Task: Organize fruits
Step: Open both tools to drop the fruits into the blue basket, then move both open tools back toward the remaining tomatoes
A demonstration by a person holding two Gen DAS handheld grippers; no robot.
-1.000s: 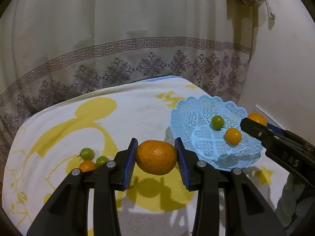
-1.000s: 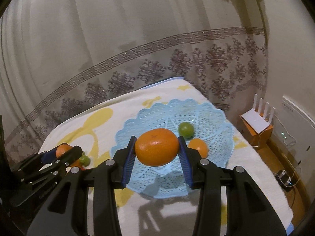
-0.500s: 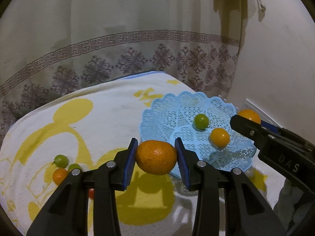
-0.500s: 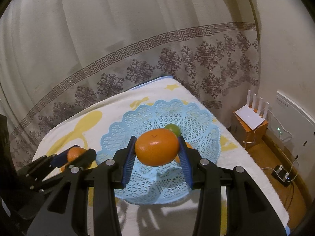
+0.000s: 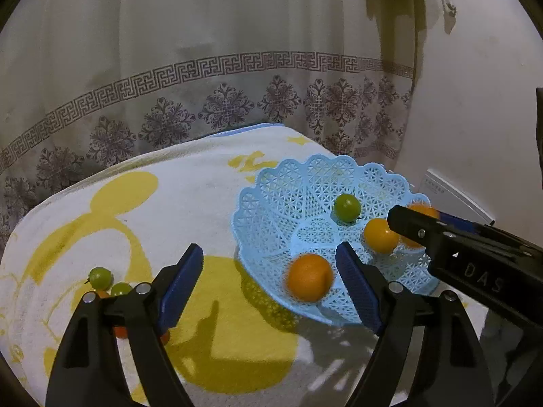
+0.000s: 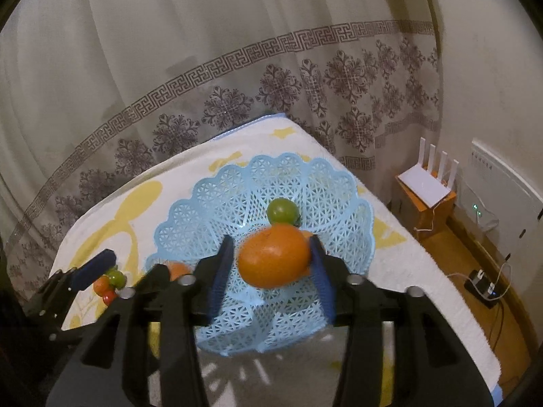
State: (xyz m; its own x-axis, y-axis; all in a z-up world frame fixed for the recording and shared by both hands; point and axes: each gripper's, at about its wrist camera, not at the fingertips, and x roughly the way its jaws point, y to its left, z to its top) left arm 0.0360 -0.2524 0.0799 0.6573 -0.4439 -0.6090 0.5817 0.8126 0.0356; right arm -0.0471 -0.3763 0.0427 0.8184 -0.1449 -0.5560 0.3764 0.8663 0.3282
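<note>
My left gripper (image 5: 271,285) is open above the near rim of a light blue lattice basket (image 5: 292,183). A blurred orange mandarin (image 5: 309,282) sits free between its fingers, over the basket's near side. The basket holds a green fruit (image 5: 347,207) and a small orange fruit (image 5: 380,235). My right gripper (image 6: 271,264) is opening over the basket (image 6: 210,196); its pads look slightly apart from a large orange mandarin (image 6: 273,255), which is still between them. The green fruit (image 6: 282,211) lies just beyond it.
Small green and red-orange fruits (image 5: 101,279) lie on the yellow-and-white cloth (image 5: 169,196) at the left, also in the right wrist view (image 6: 110,281). A patterned curtain (image 5: 237,101) hangs behind. A white router (image 6: 429,183) stands on an orange box right of the table edge.
My left gripper has opened and released its mandarin, which drops into the basket. My right gripper has moved further over the basket and its jaws have begun to widen.
</note>
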